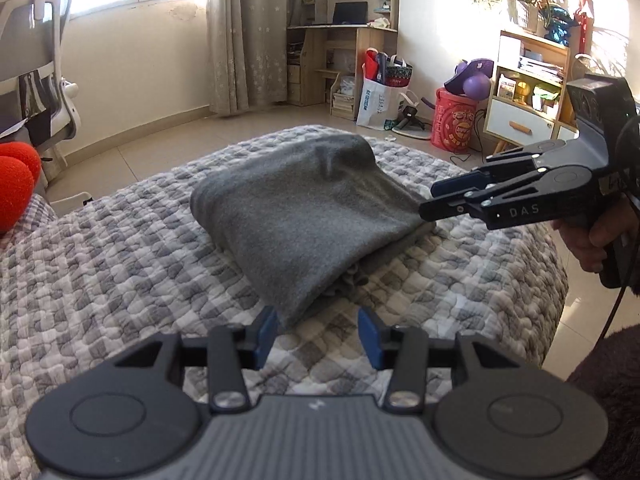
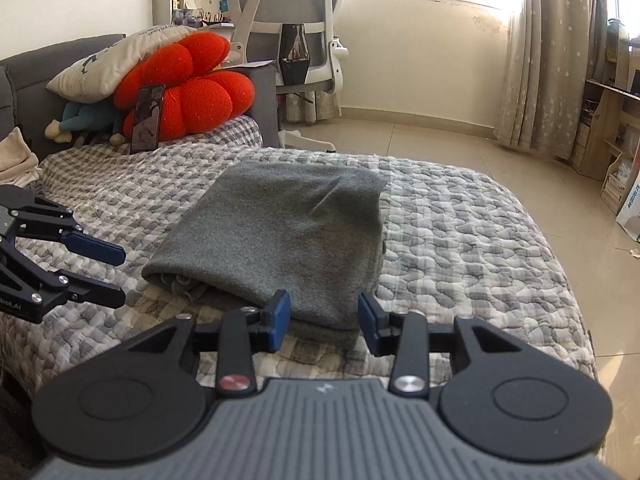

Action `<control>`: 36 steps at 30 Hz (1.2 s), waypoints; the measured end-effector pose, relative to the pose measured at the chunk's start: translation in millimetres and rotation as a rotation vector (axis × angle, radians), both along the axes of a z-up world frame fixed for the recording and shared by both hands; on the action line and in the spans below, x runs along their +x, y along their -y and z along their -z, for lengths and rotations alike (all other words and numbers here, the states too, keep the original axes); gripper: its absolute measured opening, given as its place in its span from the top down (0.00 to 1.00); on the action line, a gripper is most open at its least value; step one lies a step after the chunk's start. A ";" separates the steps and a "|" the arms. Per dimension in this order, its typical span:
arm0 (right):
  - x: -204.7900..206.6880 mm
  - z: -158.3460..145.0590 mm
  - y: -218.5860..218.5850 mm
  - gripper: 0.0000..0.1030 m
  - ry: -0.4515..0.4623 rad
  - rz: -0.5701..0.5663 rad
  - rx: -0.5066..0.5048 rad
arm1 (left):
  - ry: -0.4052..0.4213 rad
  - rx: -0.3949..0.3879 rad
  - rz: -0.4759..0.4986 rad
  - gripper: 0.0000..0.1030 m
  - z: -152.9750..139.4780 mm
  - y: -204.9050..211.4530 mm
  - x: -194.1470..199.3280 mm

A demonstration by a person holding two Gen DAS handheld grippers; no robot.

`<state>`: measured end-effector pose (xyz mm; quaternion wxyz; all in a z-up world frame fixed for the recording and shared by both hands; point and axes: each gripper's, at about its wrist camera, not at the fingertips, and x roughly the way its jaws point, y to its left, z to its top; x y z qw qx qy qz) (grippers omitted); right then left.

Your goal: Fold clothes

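- The left tool [image 1: 318, 330] is seen released, its blue pads parted; the near corner of the folded grey garment [image 1: 304, 216] lies just ahead of the gap, unpinched.
- The right tool [image 2: 324, 316] is likewise parted, a garment edge lying between the pads; whether they touch it cannot be told.
- The garment is laid on the checked quilt [image 2: 460, 232] of the bed, near its foot.
- Bare quilt is left around the garment; tiled floor [image 2: 420, 136] lies beyond the far edge.
- Both tools are angled downward; a hand [image 1: 584, 240] is wrapped around the right handle.
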<state>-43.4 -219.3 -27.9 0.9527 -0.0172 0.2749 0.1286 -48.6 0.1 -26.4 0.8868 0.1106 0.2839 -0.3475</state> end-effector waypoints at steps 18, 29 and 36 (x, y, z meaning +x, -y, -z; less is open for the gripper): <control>78.5 -3.3 -5.9 0.59 -0.035 0.018 0.312 | 0.024 -0.097 -0.038 0.53 7.6 36.7 73.2; 65.8 -11.2 38.9 0.59 0.003 0.096 0.361 | 0.035 -0.083 -0.022 0.53 7.0 35.7 71.5; 83.7 -5.7 10.2 0.59 -0.031 0.030 0.360 | 0.034 -0.057 -0.032 0.53 5.2 36.4 75.5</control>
